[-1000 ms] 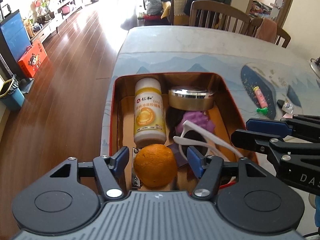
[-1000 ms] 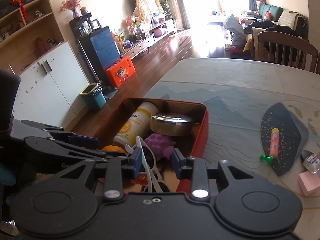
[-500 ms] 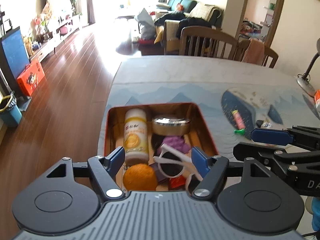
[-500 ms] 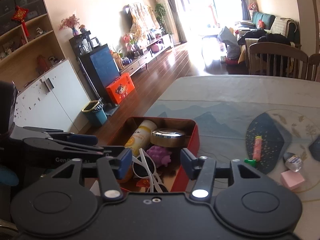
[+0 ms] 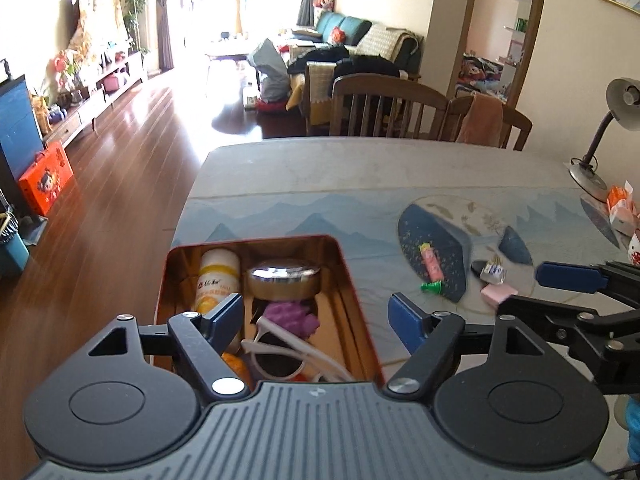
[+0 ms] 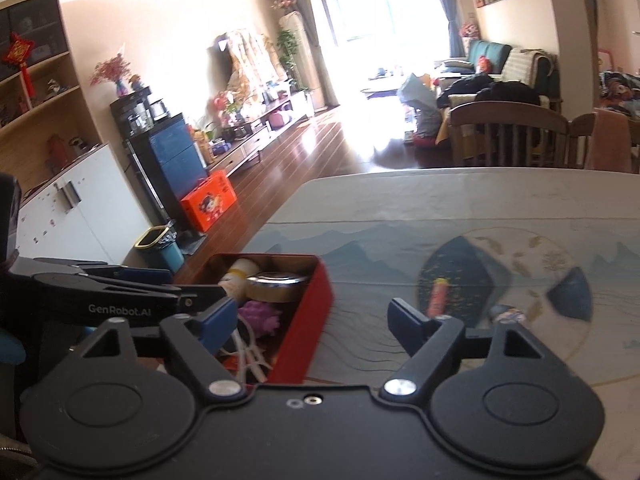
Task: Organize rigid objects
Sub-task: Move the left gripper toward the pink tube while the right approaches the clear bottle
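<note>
A red tin box (image 5: 362, 292) stands at the table's left edge. In it lie a white and yellow bottle (image 5: 218, 276), a round metal tin (image 5: 284, 280), a purple toy (image 5: 290, 316), white sunglasses (image 5: 280, 356) and an orange (image 5: 236, 364). My left gripper (image 5: 316, 314) hovers above the box's near end, jaws opening, nothing between them. My right gripper (image 6: 314, 316) hangs over the box's right wall (image 6: 316, 308), jaws also opening and empty. On the table to the right lie a pink tube (image 5: 430, 266), a small wrapped item (image 5: 494, 270) and a pink block (image 5: 498, 293).
Wooden chairs (image 5: 384, 108) stand at the table's far edge. A desk lamp (image 5: 600, 136) and some packets (image 5: 620, 208) occupy the right side. The box sits close to the table's left edge, with wooden floor (image 5: 120, 200) below.
Both grippers have drawn back and up from the box, and their jaws have widened. The orange and the sunglasses that sat between the jaws now lie in the box.
</note>
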